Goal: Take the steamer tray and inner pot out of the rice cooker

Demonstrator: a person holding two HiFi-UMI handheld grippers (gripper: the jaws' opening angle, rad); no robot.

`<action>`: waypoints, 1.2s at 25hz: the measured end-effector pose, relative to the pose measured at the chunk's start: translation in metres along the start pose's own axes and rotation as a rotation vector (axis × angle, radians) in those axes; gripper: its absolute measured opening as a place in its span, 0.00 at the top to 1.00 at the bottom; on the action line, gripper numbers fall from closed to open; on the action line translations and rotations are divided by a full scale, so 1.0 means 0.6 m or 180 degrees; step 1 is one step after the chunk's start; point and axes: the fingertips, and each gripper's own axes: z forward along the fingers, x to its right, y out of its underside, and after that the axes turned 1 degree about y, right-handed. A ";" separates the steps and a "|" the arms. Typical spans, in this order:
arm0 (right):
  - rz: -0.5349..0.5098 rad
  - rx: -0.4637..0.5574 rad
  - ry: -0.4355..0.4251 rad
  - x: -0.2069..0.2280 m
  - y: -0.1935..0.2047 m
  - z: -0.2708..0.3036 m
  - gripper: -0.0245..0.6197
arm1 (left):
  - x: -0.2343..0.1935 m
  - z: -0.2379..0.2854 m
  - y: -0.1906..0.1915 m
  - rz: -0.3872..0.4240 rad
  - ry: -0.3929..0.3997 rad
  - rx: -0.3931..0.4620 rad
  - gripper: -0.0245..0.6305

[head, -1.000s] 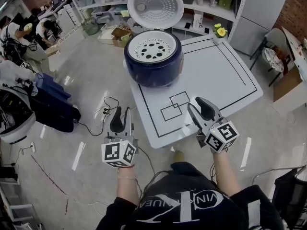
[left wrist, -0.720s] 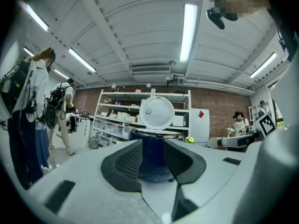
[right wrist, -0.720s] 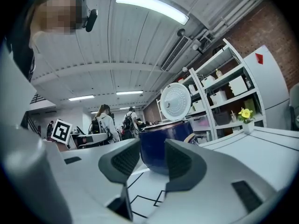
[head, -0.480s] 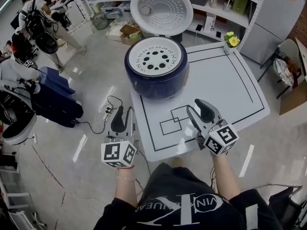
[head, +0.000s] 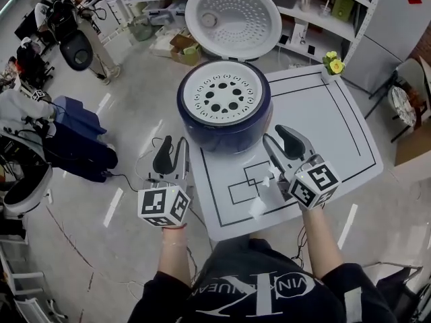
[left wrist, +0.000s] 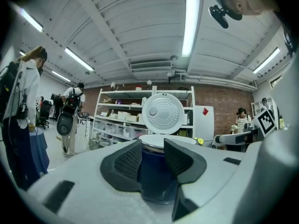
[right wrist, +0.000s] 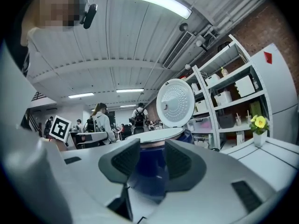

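Note:
A dark blue rice cooker (head: 225, 125) stands at the far left of the white table (head: 323, 123), its round lid (head: 232, 10) swung up behind it. A white steamer tray (head: 224, 97) with round holes fills its mouth and hides the inner pot. My left gripper (head: 172, 156) hovers off the table's left edge, just short of the cooker; its jaws have just been opening and hold nothing. My right gripper (head: 279, 141) is open and empty over the table, at the cooker's near right. Both gripper views look level at the cooker (left wrist: 154, 174) (right wrist: 150, 167) between the jaws.
A small pot of yellow flowers (head: 332, 62) sits at the table's far corner. Shelving (head: 316, 5) lines the back. People with backpacks (head: 67, 25) stand far left. Cables (head: 151, 155) and dark blue equipment (head: 77, 136) lie on the floor to the left.
Both grippers have moved forward toward the rice cooker, which now looks closer and larger. Neither has touched it.

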 end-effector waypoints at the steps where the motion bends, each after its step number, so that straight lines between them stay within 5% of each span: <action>1: -0.0034 -0.0028 0.0014 0.007 -0.006 0.013 0.74 | -0.006 0.014 -0.003 0.0008 0.0003 -0.0008 0.78; 11: -0.0560 -0.0489 0.0206 0.083 -0.060 0.145 0.73 | -0.044 0.145 -0.028 0.0247 0.0085 -0.0175 0.73; 22: -0.1666 -0.1803 0.0528 0.143 -0.020 0.268 0.69 | -0.054 0.211 -0.012 0.0449 0.0133 -0.0322 0.72; 30: -0.1665 -0.2221 0.0599 0.171 0.013 0.288 0.72 | -0.059 0.228 0.001 0.0508 0.0178 -0.0411 0.72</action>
